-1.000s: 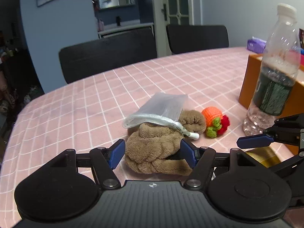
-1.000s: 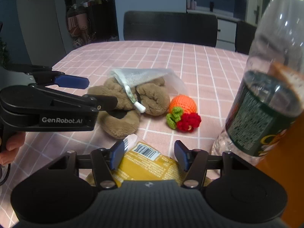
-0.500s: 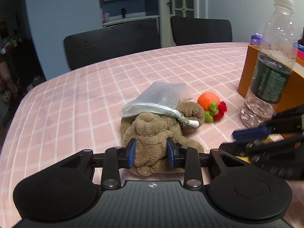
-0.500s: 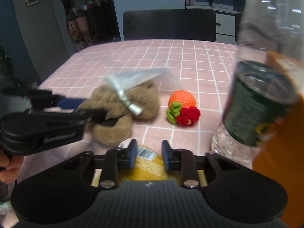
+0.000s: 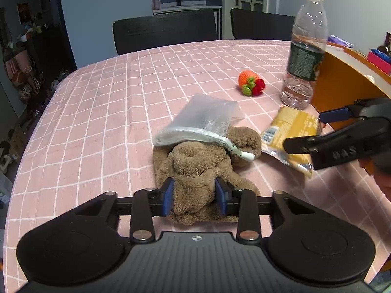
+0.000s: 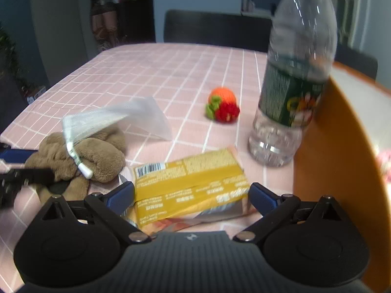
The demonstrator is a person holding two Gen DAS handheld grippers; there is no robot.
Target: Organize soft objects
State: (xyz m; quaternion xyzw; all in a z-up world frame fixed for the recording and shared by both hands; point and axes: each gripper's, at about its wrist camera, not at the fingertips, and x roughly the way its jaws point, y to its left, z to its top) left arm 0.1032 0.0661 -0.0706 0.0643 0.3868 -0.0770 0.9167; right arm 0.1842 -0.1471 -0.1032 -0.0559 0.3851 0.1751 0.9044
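My left gripper [image 5: 194, 196] is shut on a brown plush toy [image 5: 200, 163], which also shows in the right wrist view [image 6: 80, 156]. A grey mesh drawstring pouch [image 5: 205, 122] lies over the plush's far side. A crocheted orange-and-red toy [image 5: 251, 85] sits farther back on the pink checked tablecloth [image 5: 110, 112]. My right gripper [image 6: 191, 197] is open, its blue fingers on either side of a yellow snack packet [image 6: 190, 180]. The packet also shows in the left wrist view [image 5: 290, 134].
A clear water bottle [image 5: 305, 53] stands at the right next to an orange box [image 5: 342, 83] holding items. Two black chairs [image 5: 166, 31] stand at the table's far edge. The right gripper's body [image 5: 342, 144] is close to the plush's right.
My left gripper has closed on the plush and pulled it back toward me, away from the crocheted toy. My right gripper closed on the packet, then opened wide; the packet has shifted.
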